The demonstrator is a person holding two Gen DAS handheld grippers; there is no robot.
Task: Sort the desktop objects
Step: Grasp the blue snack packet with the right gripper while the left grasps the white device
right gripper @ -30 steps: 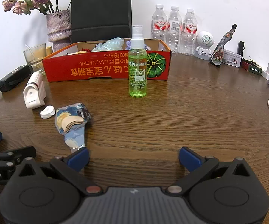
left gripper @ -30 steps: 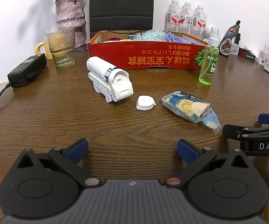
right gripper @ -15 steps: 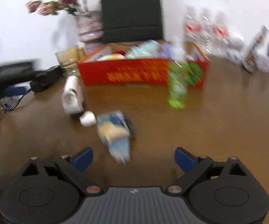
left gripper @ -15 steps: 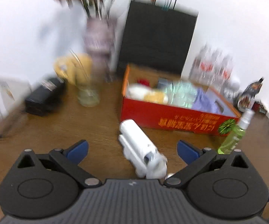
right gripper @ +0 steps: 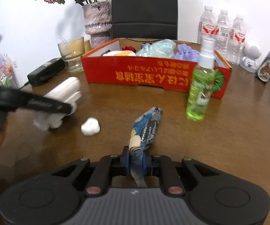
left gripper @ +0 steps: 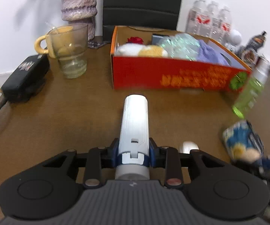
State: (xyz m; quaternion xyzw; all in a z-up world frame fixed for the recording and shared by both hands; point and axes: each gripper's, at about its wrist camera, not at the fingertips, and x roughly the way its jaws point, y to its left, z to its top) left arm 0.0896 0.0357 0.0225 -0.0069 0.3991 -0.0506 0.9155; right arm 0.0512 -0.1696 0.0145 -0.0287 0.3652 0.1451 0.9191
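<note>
White device newly between left claw pads.

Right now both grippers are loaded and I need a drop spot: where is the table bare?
Bare wood lies between the black adapter and the white device, and right of the green spray bottle toward the table's far right. Crowded: the red box is nearly full, and the white cap and snack packet fill the middle.

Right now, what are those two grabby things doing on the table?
A person is tidying a desk with a gripper in each hand. The left gripper is closing on a white device, its fingers pressing its sides. The right gripper is closing on the end of a blue snack packet. The red box behind already holds some things. A green spray bottle and a small white cap wait on the table.
</note>
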